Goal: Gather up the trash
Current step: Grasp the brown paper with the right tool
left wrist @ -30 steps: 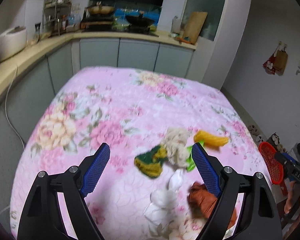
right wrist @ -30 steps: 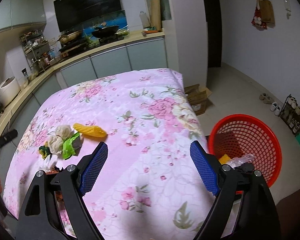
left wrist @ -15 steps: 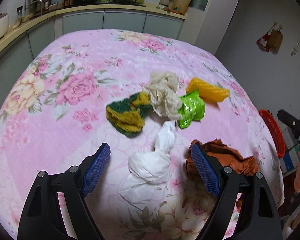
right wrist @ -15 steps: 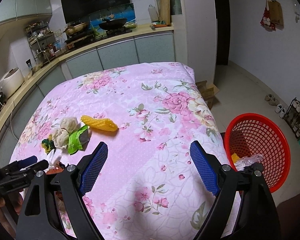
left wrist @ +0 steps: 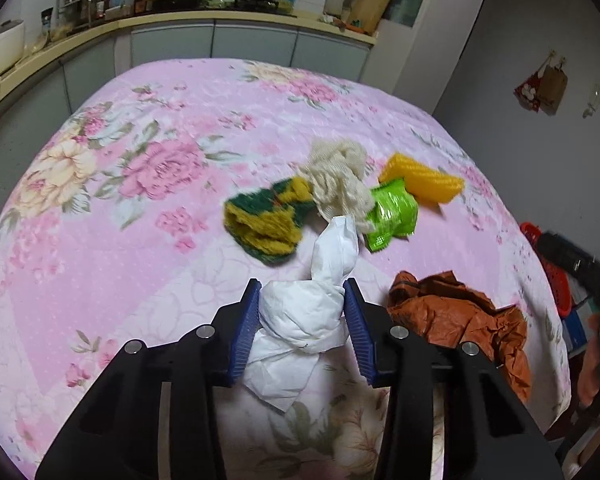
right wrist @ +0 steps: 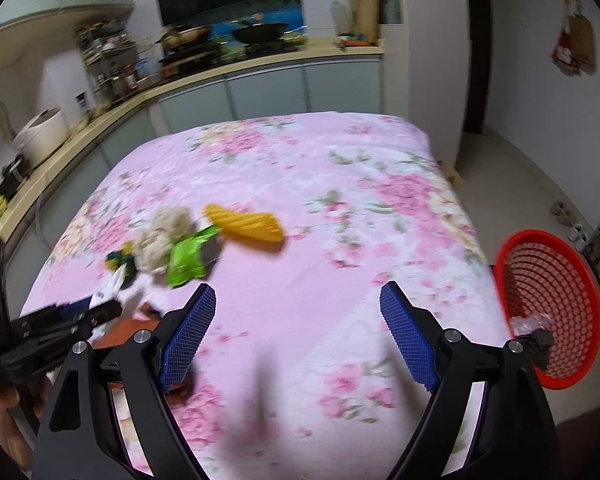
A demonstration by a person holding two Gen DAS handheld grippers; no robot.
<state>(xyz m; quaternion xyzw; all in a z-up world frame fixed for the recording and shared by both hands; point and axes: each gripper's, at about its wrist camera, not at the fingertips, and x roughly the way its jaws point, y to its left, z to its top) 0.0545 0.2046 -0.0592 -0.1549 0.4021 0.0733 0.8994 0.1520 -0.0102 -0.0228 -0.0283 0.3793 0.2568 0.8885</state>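
Note:
A crumpled white tissue (left wrist: pixel 304 312) lies near the front of the pink floral tablecloth (left wrist: pixel 140 200). My left gripper (left wrist: pixel 301 282) is closing its jaws on it, and both blue pads touch its sides. Behind it lie a green-and-yellow sponge (left wrist: pixel 264 220), a cream cloth wad (left wrist: pixel 338 184), a green wrapper (left wrist: pixel 392 212) and a yellow ridged piece (left wrist: pixel 424 182). Crumpled brown paper (left wrist: pixel 460 316) sits to the right. My right gripper (right wrist: pixel 298 292) hangs open over bare cloth with nothing between its fingers. The right wrist view shows the left gripper (right wrist: pixel 100 308) at the lower left.
A red mesh basket (right wrist: pixel 548 300) stands on the floor off the table's right edge, with some trash inside. Kitchen counters (right wrist: pixel 220 76) with a stove, pans and a rice cooker (right wrist: pixel 44 132) run behind and along the left. A hand (right wrist: pixel 4 412) holds the left gripper.
The left gripper dropped towards the table, then its jaws came in from wide apart onto the white tissue. The right gripper swung left, so the red basket now sits further right in its view.

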